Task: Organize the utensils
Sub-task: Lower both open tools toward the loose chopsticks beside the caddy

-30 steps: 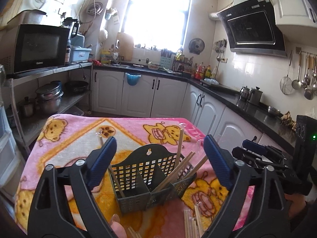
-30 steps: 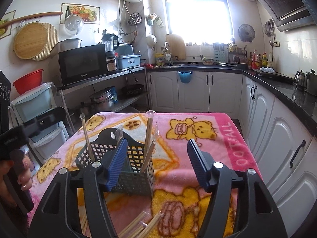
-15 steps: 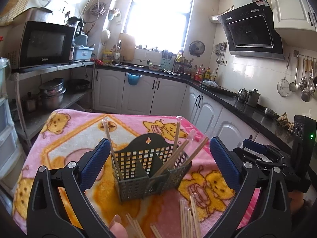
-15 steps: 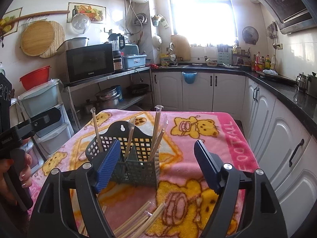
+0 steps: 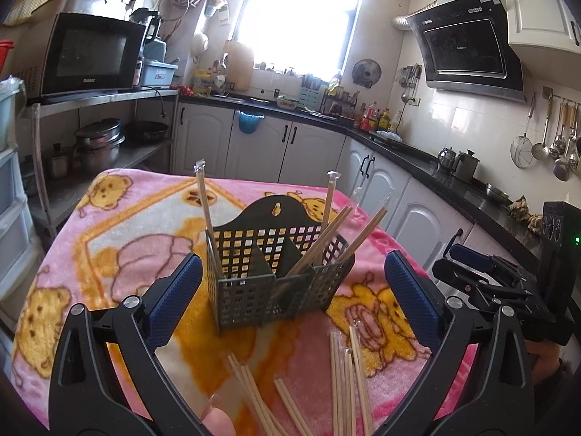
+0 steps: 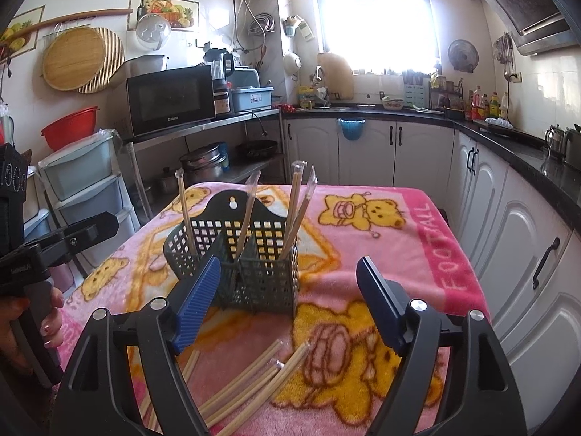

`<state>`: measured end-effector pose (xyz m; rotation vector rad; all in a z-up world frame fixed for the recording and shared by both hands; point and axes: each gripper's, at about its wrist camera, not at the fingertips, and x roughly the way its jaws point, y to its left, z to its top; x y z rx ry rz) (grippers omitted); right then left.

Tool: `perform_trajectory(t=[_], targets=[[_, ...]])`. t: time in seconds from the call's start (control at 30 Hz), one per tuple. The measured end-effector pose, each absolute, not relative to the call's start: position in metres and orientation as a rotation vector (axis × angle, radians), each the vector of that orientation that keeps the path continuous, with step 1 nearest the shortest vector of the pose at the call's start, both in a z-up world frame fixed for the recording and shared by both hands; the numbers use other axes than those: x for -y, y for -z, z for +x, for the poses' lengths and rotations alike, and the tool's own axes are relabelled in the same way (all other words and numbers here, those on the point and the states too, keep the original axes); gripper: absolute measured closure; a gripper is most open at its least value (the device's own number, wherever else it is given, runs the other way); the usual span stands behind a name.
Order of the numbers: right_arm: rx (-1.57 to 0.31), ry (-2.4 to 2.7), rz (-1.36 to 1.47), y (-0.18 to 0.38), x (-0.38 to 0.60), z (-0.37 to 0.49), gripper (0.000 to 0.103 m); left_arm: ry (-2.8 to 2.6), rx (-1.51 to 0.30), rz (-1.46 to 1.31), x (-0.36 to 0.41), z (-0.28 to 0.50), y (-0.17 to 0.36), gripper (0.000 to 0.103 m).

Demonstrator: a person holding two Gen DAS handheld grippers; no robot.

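1. Both grippers had drawn back and dipped since the earlier frames, so the caddy looked smaller ahead of my fingers and more of the loose chopsticks showed on the blanket beneath them.
2. My left gripper (image 5: 290, 305) stood released, its jaws having just been opening to their widest, with nothing pressed between the blue pads.
3. My right gripper (image 6: 287, 301) was also released and empty; its jaws had just been opening too, though less wide than the left.
4. Just below and ahead of the left fingers lay the wrapped chopsticks (image 5: 345, 381), fanned on the pink bear blanket (image 5: 109, 254); under the right fingers the same pile (image 6: 254, 374) ran slantwise.
5. Beyond both grippers stood the grey mesh caddy (image 5: 276, 272), upright, with several chopsticks (image 5: 326, 239) already leaning in its compartments, one alone at its left end.
6. I judged the step in hand to be picking up the next chopstick, with a good part of the sorting left to do.
7. To do it well I would have lowered one gripper over a single stick, lined the pads across its length, and closed near its middle so it would not swing.
8. The plastic sleeves looked slippery to me, and neighbouring sticks lay touching, so I would have taken an outer one first.
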<state>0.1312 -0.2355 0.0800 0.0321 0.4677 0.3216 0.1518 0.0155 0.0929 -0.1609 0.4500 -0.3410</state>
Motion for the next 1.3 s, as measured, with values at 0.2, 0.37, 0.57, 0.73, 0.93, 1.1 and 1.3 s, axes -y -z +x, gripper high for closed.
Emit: perform_trajectory(t=[0.2, 0.37, 0.57, 0.73, 0.93, 1.1, 1.3], targets=[[-0.476, -0.329, 0.037, -0.077, 0.234, 0.125, 0.027, 0.338, -0.453, -0.168, -0.016, 0.148, -0.091, 0.01], [-0.486, -0.334, 0.034, -0.074, 0.234, 0.122, 0.027, 0.333, -0.46, -0.167, -0.016, 0.145, -0.089, 0.01], [-0.516, -0.337, 0.018, -0.065, 0.235, 0.119, 0.027, 0.325, -0.483, -0.171, -0.018, 0.143, -0.081, 0.01], [-0.547, -0.334, 0.004, -0.054, 0.235, 0.118, 0.027, 0.318, -0.516, -0.177, -0.018, 0.142, -0.071, 0.01], [-0.585, -0.328, 0.002, -0.038, 0.238, 0.117, 0.027, 0.319, -0.569, -0.17, -0.016, 0.14, -0.051, 0.01], [-0.622, -0.32, 0.01, -0.024, 0.241, 0.118, 0.027, 0.326, -0.621, -0.152, -0.013, 0.14, -0.032, 0.01], [-0.659, -0.299, 0.022, -0.01, 0.249, 0.12, 0.027, 0.317, -0.693, -0.135, -0.01, 0.146, -0.009, 0.01]])
